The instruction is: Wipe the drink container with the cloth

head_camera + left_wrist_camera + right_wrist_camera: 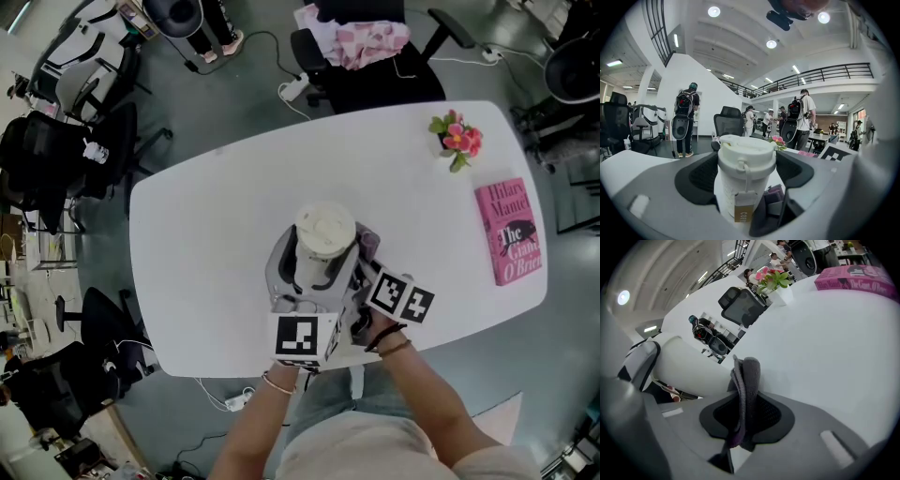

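Tan tag on the drink container reads "COFF", rest cut off. Pink book reads "Hilary Mantel, The Giant, O'Brien". Container is white, lidded, upright on the table, clamped between the left gripper fingers. Right gripper pinches a folded grey-purple cloth, its end beside the container wall just past the fingertips.

Readable text, item by item:

1. Pink book, lying at the right end of the white table. The cover reads "Hilary Mantel" at the top and "The Giant, O'Brien" below it.
2. In my right gripper view, the same title line runs along the book's edge at far right. It is small and only partly legible.
3. Brown tag, hanging at the front of the drink container in my left gripper view. The letters "COTT" run vertically; the rest can't be made out.
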Demonstrator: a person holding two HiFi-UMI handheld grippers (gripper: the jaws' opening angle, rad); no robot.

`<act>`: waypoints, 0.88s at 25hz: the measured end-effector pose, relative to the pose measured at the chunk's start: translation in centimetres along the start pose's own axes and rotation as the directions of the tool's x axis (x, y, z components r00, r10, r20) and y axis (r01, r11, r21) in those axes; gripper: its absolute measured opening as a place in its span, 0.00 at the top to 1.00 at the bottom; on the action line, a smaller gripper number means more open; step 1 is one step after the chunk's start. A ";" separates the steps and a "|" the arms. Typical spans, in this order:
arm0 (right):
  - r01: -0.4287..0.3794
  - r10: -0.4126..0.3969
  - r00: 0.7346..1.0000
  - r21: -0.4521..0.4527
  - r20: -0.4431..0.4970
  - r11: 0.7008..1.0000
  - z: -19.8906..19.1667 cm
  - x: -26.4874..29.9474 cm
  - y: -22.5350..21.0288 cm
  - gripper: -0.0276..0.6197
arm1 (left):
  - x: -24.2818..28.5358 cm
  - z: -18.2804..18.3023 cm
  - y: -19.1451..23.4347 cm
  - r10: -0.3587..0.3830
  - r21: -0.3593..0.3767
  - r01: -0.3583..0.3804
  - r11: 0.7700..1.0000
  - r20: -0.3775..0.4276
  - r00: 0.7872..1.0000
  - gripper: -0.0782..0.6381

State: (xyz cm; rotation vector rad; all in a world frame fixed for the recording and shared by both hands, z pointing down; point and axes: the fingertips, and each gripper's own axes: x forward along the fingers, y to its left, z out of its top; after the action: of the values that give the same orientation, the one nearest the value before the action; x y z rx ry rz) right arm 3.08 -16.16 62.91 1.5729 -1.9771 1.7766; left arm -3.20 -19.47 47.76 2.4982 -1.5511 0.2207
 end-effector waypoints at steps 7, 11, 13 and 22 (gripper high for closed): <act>0.026 -0.027 0.999 -0.045 -0.020 0.999 0.2 0.0 -0.1 0.85 | 0.0 -0.1 0.1 0.001 0.001 -0.001 1.000 0.009 1.000 0.35; -0.021 0.020 1.000 -0.089 -0.005 0.996 1.5 -2.1 0.0 0.85 | 0.0 -0.1 0.0 -0.002 0.004 0.002 1.000 0.001 1.000 0.35; -0.064 0.062 0.998 -0.139 -0.022 0.988 2.5 -3.6 0.3 0.85 | 0.1 -0.1 0.0 -0.005 0.006 0.005 1.000 0.011 1.000 0.35; -0.362 0.255 0.918 -0.382 -0.304 0.850 9.6 -8.7 5.3 0.85 | 0.0 -0.5 -0.1 -0.063 0.021 0.063 0.998 0.026 0.998 0.35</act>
State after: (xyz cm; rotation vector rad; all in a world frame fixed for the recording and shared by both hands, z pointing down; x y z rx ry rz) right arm 8.98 -19.03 50.55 0.8936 -2.3822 1.3821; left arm -3.10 -19.28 48.24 2.5714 -1.4845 0.1954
